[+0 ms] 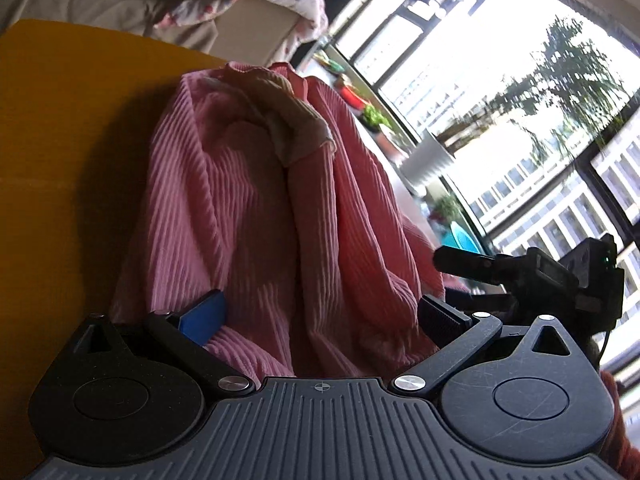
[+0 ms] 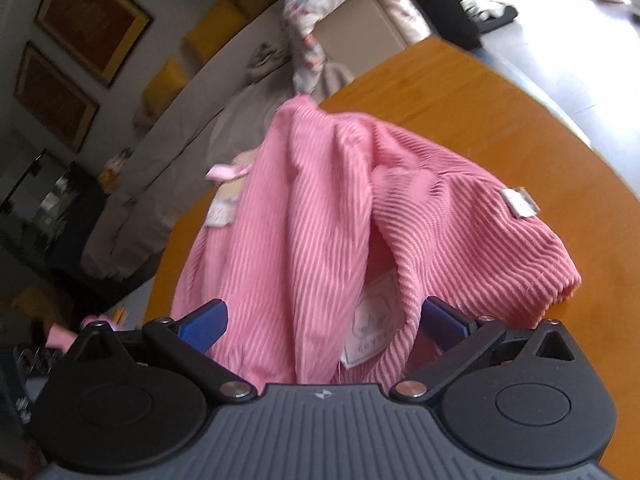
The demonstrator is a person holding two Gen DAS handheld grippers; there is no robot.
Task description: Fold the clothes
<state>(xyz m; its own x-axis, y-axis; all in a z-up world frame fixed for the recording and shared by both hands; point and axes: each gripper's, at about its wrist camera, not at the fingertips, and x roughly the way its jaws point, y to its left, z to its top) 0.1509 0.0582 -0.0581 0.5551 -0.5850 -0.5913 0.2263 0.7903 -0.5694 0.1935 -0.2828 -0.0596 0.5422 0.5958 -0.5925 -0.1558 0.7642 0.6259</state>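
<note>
Pink ribbed garment [image 1: 248, 208] bunched, hanging over orange table [image 2: 500, 112]. Left gripper [image 1: 320, 320] and right gripper [image 2: 324, 324] stand wide, cloth between, grip unclear. Soft, light, limp: take edges.

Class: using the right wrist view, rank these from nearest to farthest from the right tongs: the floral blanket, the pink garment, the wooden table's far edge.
1. Pink garment, between the right tongs.
2. Wooden table far edge, beyond it.
3. Floral blanket, top, behind the table.

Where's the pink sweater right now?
The pink ribbed sweater lies bunched on the orange wooden table, filling both wrist views' centres, between each gripper's open jaws.
</note>
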